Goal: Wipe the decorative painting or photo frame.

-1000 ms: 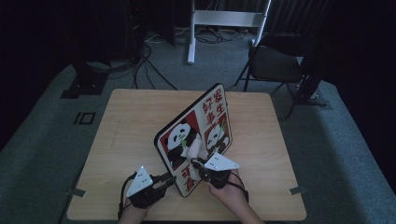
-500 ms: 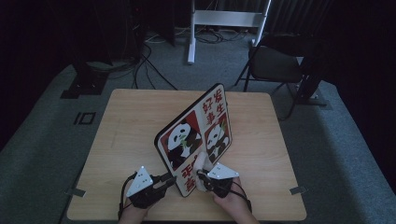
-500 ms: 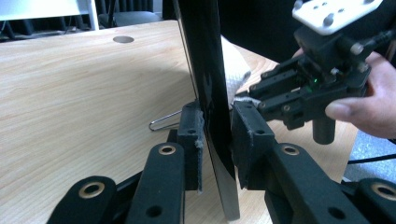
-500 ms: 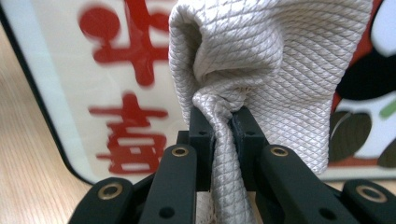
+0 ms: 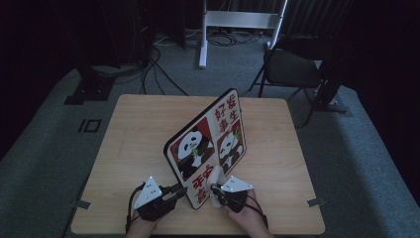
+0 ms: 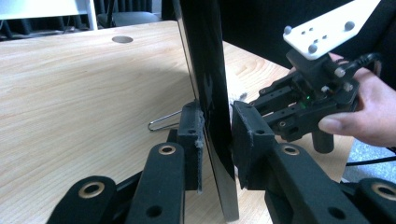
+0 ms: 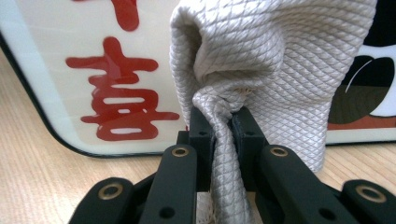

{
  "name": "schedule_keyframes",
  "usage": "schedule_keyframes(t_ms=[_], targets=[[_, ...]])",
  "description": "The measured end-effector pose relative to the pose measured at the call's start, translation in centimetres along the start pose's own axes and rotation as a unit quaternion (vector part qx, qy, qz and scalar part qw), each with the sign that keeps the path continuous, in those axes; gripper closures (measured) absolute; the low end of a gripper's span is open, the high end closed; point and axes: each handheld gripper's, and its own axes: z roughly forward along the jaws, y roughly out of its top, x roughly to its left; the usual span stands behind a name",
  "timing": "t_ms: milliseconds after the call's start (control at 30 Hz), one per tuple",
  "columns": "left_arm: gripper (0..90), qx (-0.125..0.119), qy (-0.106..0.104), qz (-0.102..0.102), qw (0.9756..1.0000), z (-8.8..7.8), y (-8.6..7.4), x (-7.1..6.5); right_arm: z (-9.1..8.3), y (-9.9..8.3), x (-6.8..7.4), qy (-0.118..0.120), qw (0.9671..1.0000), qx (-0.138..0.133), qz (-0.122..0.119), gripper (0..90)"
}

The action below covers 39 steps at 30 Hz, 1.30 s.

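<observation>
The right gripper (image 5: pixel 216 190) has sunk with its cloth (image 7: pixel 261 70) toward the wooden table (image 5: pixel 138 129).

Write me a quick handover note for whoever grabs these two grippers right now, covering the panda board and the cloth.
Left gripper: shut on the near edge of the panda board, holding it on edge on the table.
Right gripper: shut on a bunched grey cloth, which sits against the board's printed face near its lower red characters.
A wire clip lies on the table behind the board.
Done: board stood up and steadied, cloth brought to its face.
Left: likely wiping the rest of the printed face, then laying the board down. Keep the left grip firm, or the board may tip.
</observation>
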Motion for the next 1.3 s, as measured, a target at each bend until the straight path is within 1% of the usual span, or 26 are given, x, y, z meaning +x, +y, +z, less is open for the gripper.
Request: schedule_keyframes(t_ms=[67, 133, 167, 267, 367, 433, 500, 533, 633, 667, 767, 800, 933, 1067, 1200, 1300], targets=[[74.7, 0.0, -0.001, -0.001, 1.0, 0.0, 0.0, 0.0, -0.3, 0.4, 0.0, 0.003, 1.0, -0.006, 0.0, 81.2], [73.9, -0.001, 0.001, -0.002, 1.0, 0.0, -0.1, 0.1, -0.7, 1.0, -0.1, 0.002, 0.9998, -0.019, 0.002, 81.2], [73.0, -0.001, -0.002, -0.005, 1.0, 0.0, -0.1, 0.1, -0.9, 1.5, -0.1, 0.002, 0.9996, -0.026, 0.002, 81.2], [73.1, 0.0, -0.002, -0.006, 1.0, 0.0, -0.2, 0.1, -1.8, 3.1, -0.2, -0.001, 0.9987, -0.051, 0.0, 81.2], [73.0, 0.001, -0.003, -0.006, 1.0, -0.1, -0.3, 0.1, -2.8, 5.0, -0.2, 0.0, 0.9969, -0.078, -0.004, 81.1], [72.9, 0.0, -0.004, -0.007, 1.0, -0.1, -0.3, 0.2, -3.5, 6.3, -0.1, 0.0, 0.9954, -0.096, -0.01, 81.1], [72.9, 0.001, -0.006, -0.005, 1.0, -0.2, -0.3, 0.2, -4.1, 7.7, 0.1, 0.001, 0.9932, -0.115, -0.016, 81.1], [72.9, 0.0, -0.006, -0.007, 1.0, -0.2, -0.3, 0.2, -4.5, 8.5, 0.1, 0.001, 0.9921, -0.124, -0.018, 81.1], [73.0, 0.0, -0.006, -0.004, 1.0, -0.3, -0.3, 0.3, -5.5, 10.8, 0.4, 0.001, 0.988, -0.151, -0.03, 81.1], [73.1, 0.002, -0.007, -0.004, 1.0, -0.3, -0.3, 0.3, -5.7, 11.3, 0.5, 0.001, 0.9872, -0.156, -0.035, 81.1], [73.2, 0.001, -0.006, -0.003, 1.0, -0.5, -0.4, 0.3, -6.7, 13.2, 1.0, 0.002, 0.9828, -0.178, -0.047, 81.1], [73.2, 0.001, -0.005, -0.001, 1.0, -0.6, -0.4, 0.3, -6.8, 13.6, 1.1, 0.002, 0.9814, -0.186, -0.05, 81.1], [73.1, 0.0, -0.004, -0.004, 1.0, -0.9, -0.4, 0.5, -7.5, 15.6, 1.8, 0.007, 0.9767, -0.205, -0.065, 81.0], [73.2, -0.001, -0.005, -0.005, 1.0, -0.9, -0.4, 0.5, -7.5, 17.1, 2.3, 0.014, 0.9736, -0.216, -0.072, 81.0], [73.4, 0.0, -0.005, -0.004, 1.0, -0.9, -0.3, 0.5, -7.3, 18.3, 2.7, 0.017, 0.9725, -0.22, -0.075, 80.9], [74.2, 0.0, -0.005, -0.002, 1.0, -0.8, -0.3, 0.4, -7.0, 19.1, 3.0, 0.016, 0.9713, -0.223, -0.082, 81.0]])
